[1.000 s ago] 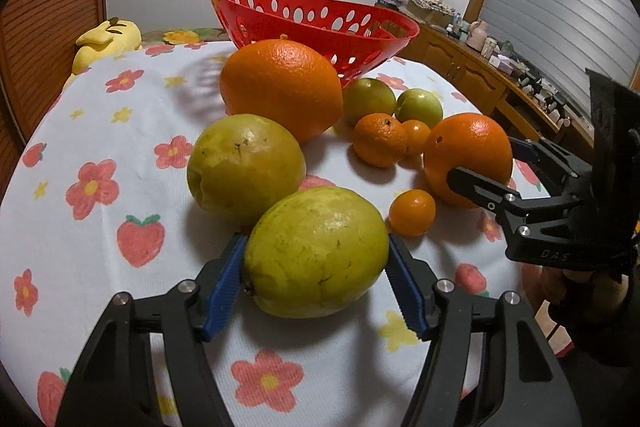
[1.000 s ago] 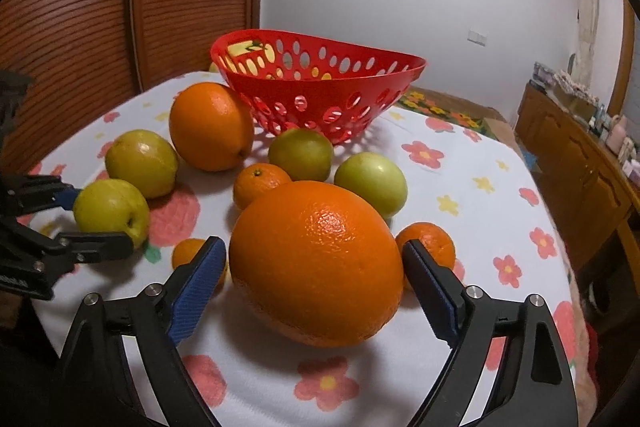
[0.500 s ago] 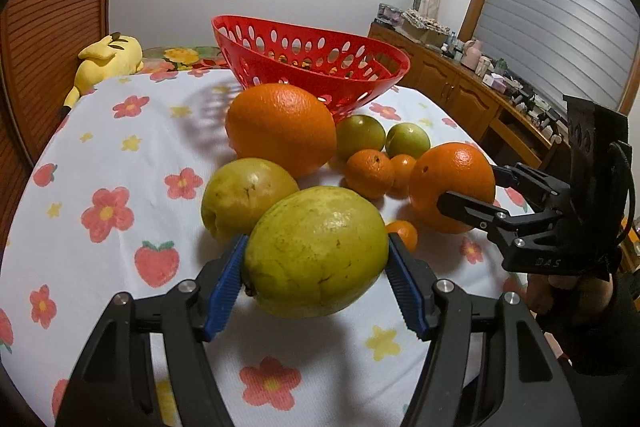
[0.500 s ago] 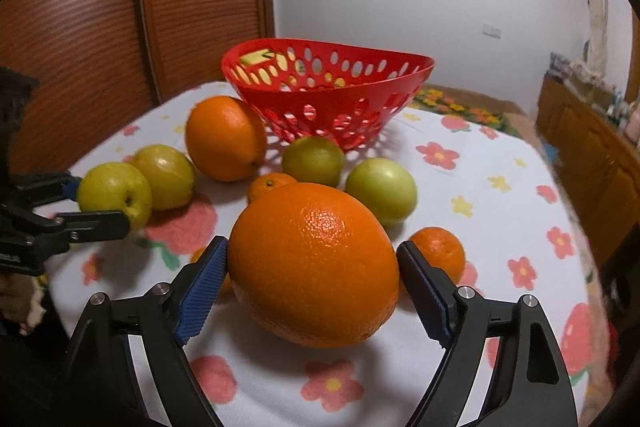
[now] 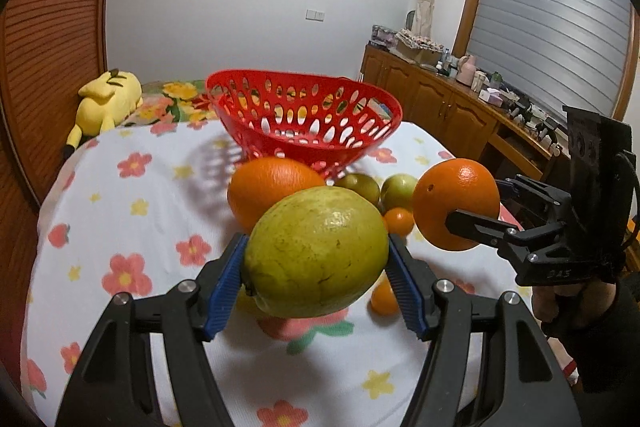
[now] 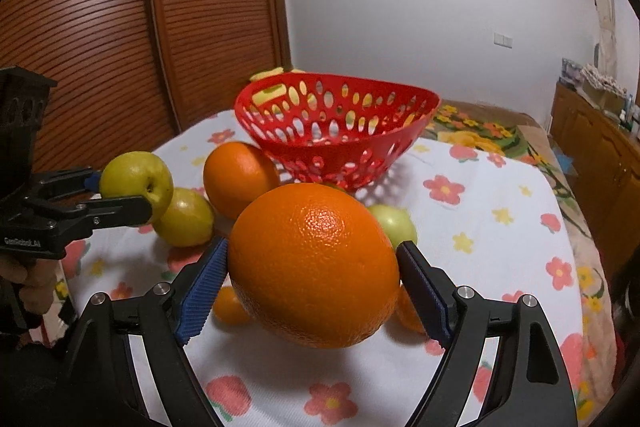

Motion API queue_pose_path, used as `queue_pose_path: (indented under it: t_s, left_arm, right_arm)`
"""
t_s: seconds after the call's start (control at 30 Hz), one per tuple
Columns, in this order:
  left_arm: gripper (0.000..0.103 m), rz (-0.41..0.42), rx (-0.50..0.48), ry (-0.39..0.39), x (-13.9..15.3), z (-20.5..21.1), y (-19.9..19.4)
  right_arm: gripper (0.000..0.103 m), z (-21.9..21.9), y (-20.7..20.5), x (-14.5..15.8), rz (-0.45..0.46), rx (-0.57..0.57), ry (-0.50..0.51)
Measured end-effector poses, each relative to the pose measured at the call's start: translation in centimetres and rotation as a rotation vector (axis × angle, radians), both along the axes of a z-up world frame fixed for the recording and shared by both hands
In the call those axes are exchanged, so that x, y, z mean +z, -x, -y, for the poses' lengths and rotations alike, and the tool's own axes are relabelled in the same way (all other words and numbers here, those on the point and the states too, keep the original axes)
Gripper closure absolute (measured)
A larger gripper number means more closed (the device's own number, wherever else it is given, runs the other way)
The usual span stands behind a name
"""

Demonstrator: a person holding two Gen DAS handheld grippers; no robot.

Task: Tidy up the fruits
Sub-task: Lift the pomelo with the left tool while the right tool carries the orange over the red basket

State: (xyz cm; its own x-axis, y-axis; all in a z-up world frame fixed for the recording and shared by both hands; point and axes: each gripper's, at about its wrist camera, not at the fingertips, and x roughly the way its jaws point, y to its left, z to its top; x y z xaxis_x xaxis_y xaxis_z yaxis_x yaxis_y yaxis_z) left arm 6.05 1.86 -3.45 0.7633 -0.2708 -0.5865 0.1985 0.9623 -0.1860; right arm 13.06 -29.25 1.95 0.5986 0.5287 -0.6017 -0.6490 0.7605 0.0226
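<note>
My left gripper (image 5: 316,247) is shut on a big yellow-green fruit (image 5: 316,251), held up off the flowered tablecloth (image 5: 120,227); the right wrist view shows that gripper (image 6: 120,193) and fruit (image 6: 136,179) at the left. My right gripper (image 6: 312,251) is shut on a large orange (image 6: 316,267), also in the air, and it appears with its orange (image 5: 452,199) at the right of the left wrist view. A red perforated basket (image 5: 304,131) (image 6: 340,147) stands behind both fruits.
On the cloth lie another large orange (image 5: 264,187), a yellow-green fruit (image 6: 184,217), two green fruits (image 5: 398,187) and small tangerines (image 5: 384,297). A yellow plush toy (image 5: 108,99) lies at the far left. Wooden cabinets (image 5: 460,107) line the right.
Both grippers have risen, each with its fruit lifted clear of the tablecloth. The other fruits and the basket have stayed where they were.
</note>
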Motion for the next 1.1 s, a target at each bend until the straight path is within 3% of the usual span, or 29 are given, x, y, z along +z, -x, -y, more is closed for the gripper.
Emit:
queue_pose_path:
  t_s: [0.6,0.83,1.1]
  left_arm:
    - [0.036,0.083,-0.004,-0.035,3.9,-0.6,-4.1]
    - [0.036,0.086,0.001,-0.050,4.4,-1.5,-6.7]
    - [0.036,0.069,0.011,-0.054,4.1,-2.5,-9.9]
  right_arm:
    - [0.017,-1.6,-3.0,5.4,0.102,0.043,-0.019]
    - [0.017,-3.4,-5.4,6.5,0.130,0.080,0.032]
    - [0.017,-5.9,-9.5,5.7,0.093,0.110,0.113]
